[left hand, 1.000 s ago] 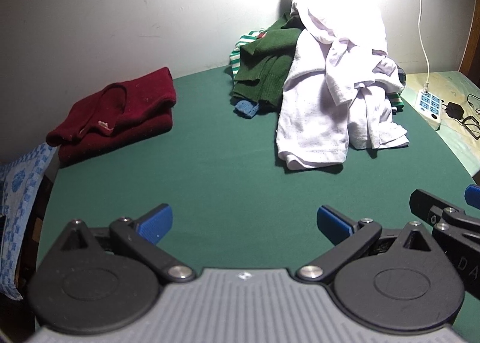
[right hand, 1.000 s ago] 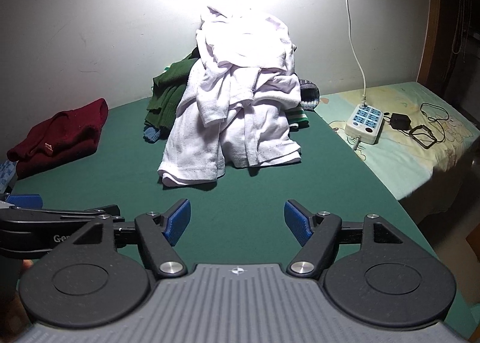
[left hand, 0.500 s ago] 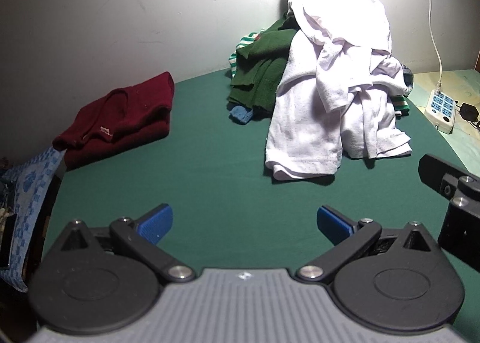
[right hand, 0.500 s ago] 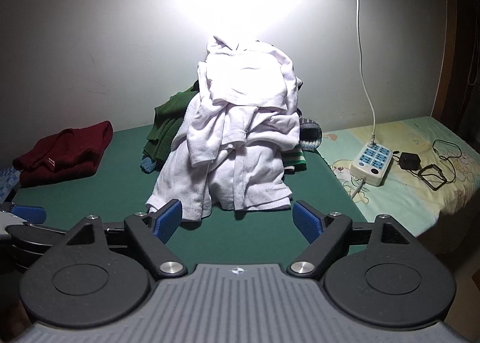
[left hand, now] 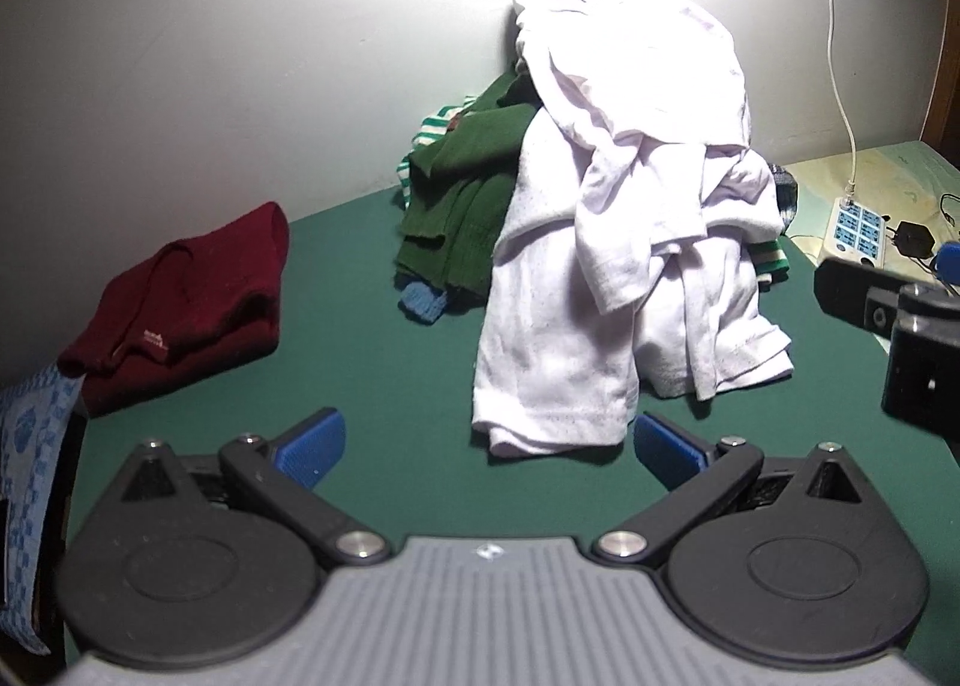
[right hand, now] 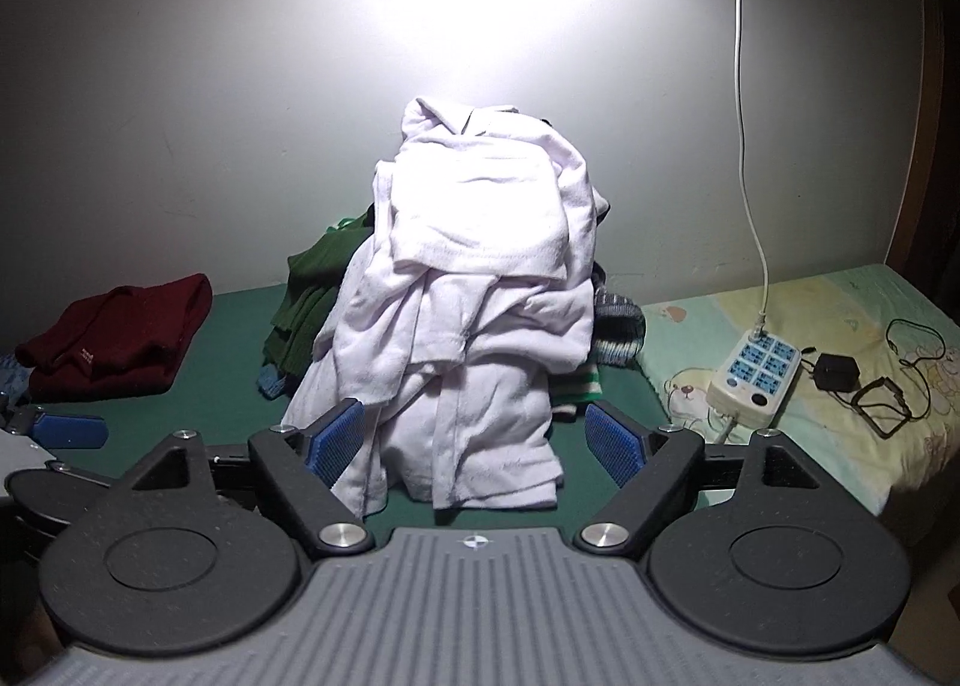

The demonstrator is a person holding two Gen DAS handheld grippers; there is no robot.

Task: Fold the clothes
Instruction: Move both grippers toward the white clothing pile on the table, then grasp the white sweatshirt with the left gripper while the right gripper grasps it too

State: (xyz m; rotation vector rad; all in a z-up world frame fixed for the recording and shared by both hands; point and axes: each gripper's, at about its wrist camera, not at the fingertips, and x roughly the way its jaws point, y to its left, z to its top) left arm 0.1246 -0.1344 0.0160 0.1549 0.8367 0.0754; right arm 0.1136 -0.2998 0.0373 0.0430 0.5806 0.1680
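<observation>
Two tools are held low over the dark green counter [left hand: 372,326], both pointing toward the pale wall. Left tool [left hand: 489,446] has its blue ribbed pads spread wide and holds nothing; the bottom hem of the white cotton garment [left hand: 606,278] lies on the counter just ahead of the gap between them, without touching either pad. Right tool [right hand: 477,440] is also spread wide and empty. In its own view the lower folds of the same white garment [right hand: 474,314] fill the space between the pads, and I cannot tell if the left pad touches the cloth or is only in front of it. In the left wrist view the right tool shows as a black body with one blue pad at the right edge, just beside the pile.

Heaped against the wall, the white garment lies over a dark green knitted garment [left hand: 468,194], with a green-and-white striped cloth [left hand: 429,128] and a small blue knitted piece [left hand: 423,299] beneath. Well apart to the left lies a folded dark red knitted sweater [left hand: 192,290]; its small neck label has writing too small to read. To the right, on a pale printed bed sheet [right hand: 840,416], rests a white power strip with blue sockets [right hand: 753,377] beside a black adapter [right hand: 834,371].
</observation>
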